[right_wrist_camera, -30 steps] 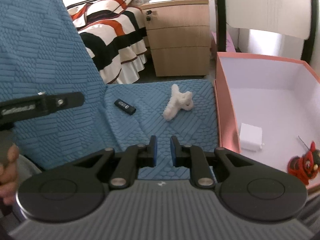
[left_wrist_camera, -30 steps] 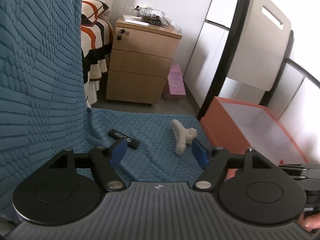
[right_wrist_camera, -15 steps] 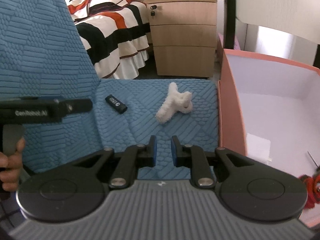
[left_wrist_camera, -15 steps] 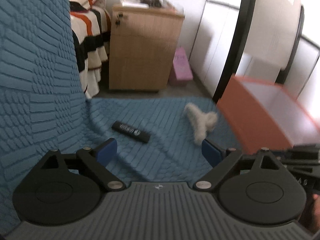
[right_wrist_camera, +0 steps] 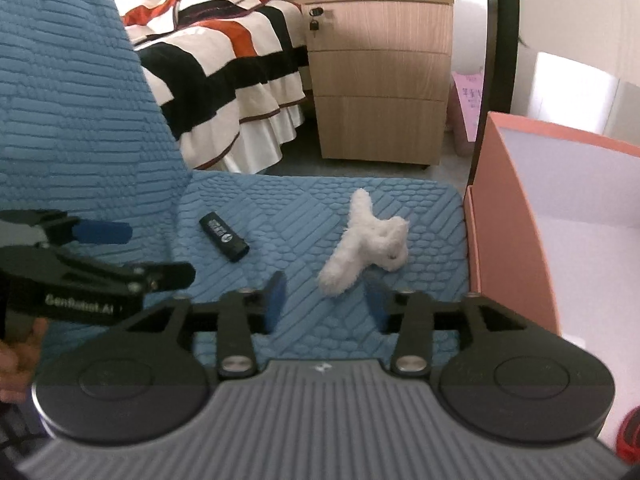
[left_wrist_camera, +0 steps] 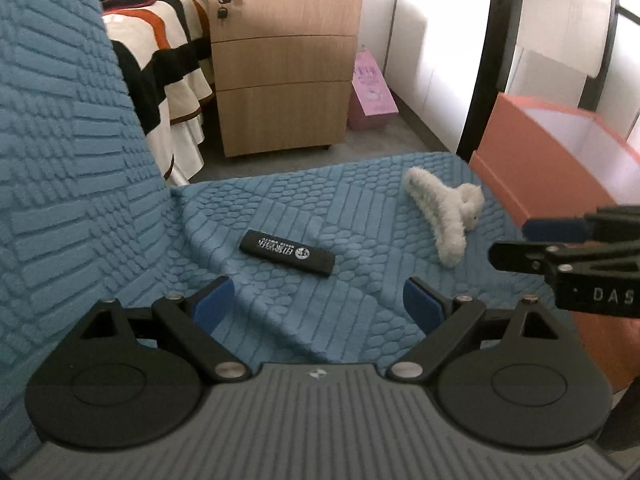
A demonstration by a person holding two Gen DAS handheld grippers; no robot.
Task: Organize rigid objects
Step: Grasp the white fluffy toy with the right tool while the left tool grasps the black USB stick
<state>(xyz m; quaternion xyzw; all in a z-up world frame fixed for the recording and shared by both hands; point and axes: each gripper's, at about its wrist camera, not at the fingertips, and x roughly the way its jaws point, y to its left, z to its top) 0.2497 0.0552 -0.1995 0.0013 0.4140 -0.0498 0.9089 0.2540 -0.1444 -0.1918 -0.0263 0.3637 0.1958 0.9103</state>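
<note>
Blue quilted cover (left_wrist_camera: 320, 320): textured fabric filling the middle of both views; both loose items lie on it.
Black USB stick (left_wrist_camera: 287, 253): flat at centre of the left wrist view, just ahead of the left gripper (left_wrist_camera: 318, 306), whose fingers are spread wide and hold nothing.
White fuzzy hair claw (right_wrist_camera: 366, 248): centre of the right wrist view, near the orange box (right_wrist_camera: 508, 216) at right.
Right gripper (right_wrist_camera: 326, 306): fingers parted about the claw's lower tip, gripping nothing.
Step, as I read it: each gripper lines up on its item.
Doing it well: come down square, straddle the stick across its narrow sides, close firmly; pinch the claw's body, not its fluff.
</note>
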